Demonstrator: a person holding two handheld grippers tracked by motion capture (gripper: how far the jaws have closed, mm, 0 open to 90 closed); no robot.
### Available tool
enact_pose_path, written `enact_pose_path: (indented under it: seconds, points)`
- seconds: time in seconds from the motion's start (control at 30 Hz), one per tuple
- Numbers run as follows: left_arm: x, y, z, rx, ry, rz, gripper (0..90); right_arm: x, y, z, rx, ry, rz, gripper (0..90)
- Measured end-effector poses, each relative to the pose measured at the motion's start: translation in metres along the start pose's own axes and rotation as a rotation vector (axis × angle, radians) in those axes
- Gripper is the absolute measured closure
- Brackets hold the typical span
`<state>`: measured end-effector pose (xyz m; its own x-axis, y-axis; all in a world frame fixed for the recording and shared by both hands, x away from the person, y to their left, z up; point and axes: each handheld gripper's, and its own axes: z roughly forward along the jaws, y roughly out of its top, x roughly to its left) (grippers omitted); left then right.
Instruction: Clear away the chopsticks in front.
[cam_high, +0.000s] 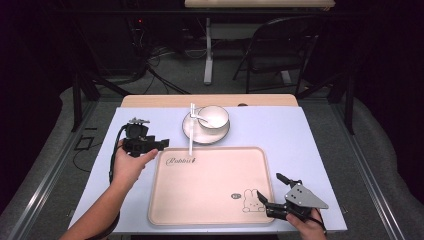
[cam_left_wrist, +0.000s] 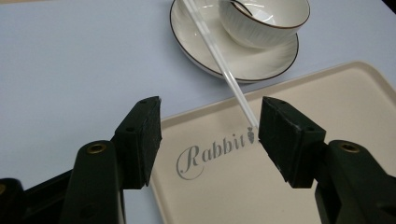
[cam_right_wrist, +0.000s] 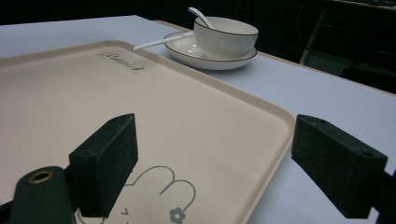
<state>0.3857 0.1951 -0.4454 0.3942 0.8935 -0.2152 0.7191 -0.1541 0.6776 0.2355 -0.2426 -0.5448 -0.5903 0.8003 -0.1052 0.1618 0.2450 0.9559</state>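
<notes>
Left gripper of mine, jaws spread and empty, faces the chopstick whose length runs from the saucer toward it.

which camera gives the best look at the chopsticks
The left gripper view: the chopsticks run large from plate to tray. In the high view they are a thin line; in the right gripper view, small and far.

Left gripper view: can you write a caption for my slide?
Open left gripper over the tray's corner, chopsticks just ahead.
</notes>
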Motion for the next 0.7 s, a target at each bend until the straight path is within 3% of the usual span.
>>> enact_pose_path:
  seconds: [0.5, 0.7]
  points:
    - [0.010, 0.031, 0.022, 0.030, 0.009, -0.067, 41.8, 0.000, 0.000, 0.000, 0.004, 0.005, 0.004, 14.0]
    - [0.012, 0.045, 0.029, 0.031, 0.041, -0.092, 43.6, 0.000, 0.000, 0.000, 0.004, 0.010, 0.002, 14.0]
